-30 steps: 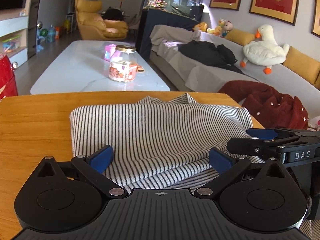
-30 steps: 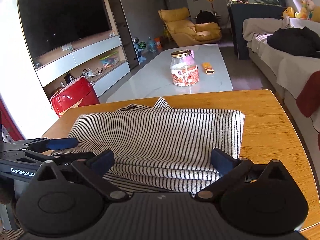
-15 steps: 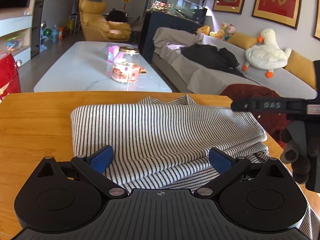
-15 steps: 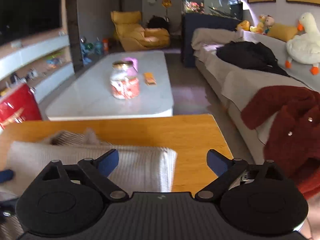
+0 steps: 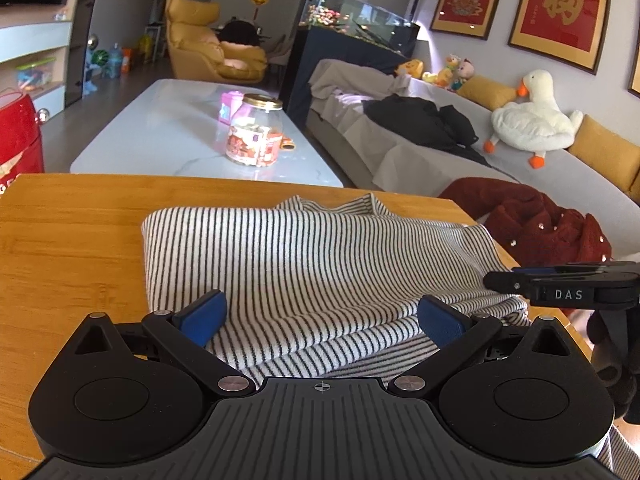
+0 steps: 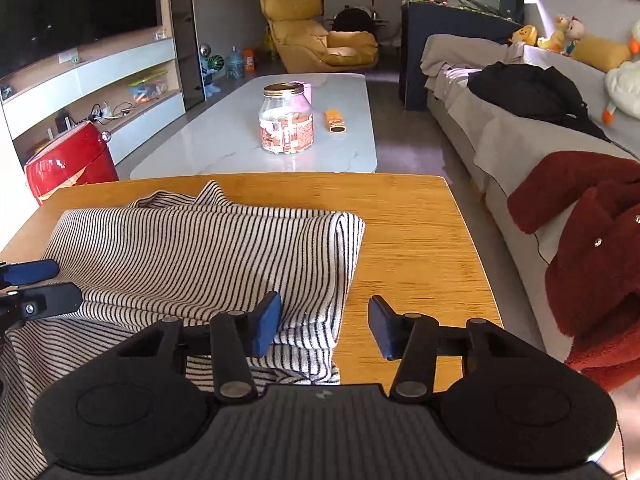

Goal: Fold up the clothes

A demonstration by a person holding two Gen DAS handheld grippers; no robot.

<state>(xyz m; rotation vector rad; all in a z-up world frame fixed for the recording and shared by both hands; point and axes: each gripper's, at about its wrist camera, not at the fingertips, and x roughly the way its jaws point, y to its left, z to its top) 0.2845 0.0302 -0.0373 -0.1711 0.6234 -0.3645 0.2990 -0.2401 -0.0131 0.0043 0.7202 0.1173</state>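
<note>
A black-and-white striped garment [image 5: 312, 264] lies folded in layers on the wooden table [image 5: 72, 240]. My left gripper [image 5: 322, 316] hovers wide open over the near edge of the garment, its blue pads clear of the cloth. In the right wrist view the same garment [image 6: 200, 256] fills the left half of the table [image 6: 416, 240]. My right gripper [image 6: 324, 330] is at the garment's near right corner and its jaws are closing: the cloth's edge lies between them, the left pad over fabric, the right pad over bare wood. Each gripper shows in the other's view: right gripper [image 5: 516, 276], left gripper [image 6: 40, 288].
A dark red fleece coat [image 6: 592, 240] hangs off the grey sofa [image 5: 568, 184] just past the table's right edge. A glass jar [image 6: 286, 124] stands on the white coffee table [image 6: 224, 140] behind. A red appliance [image 6: 68, 160] sits at the far left.
The right gripper swung off to the right of the garment, then came back to its near right corner with its jaws much narrower. The left gripper stayed where it was, open.
</note>
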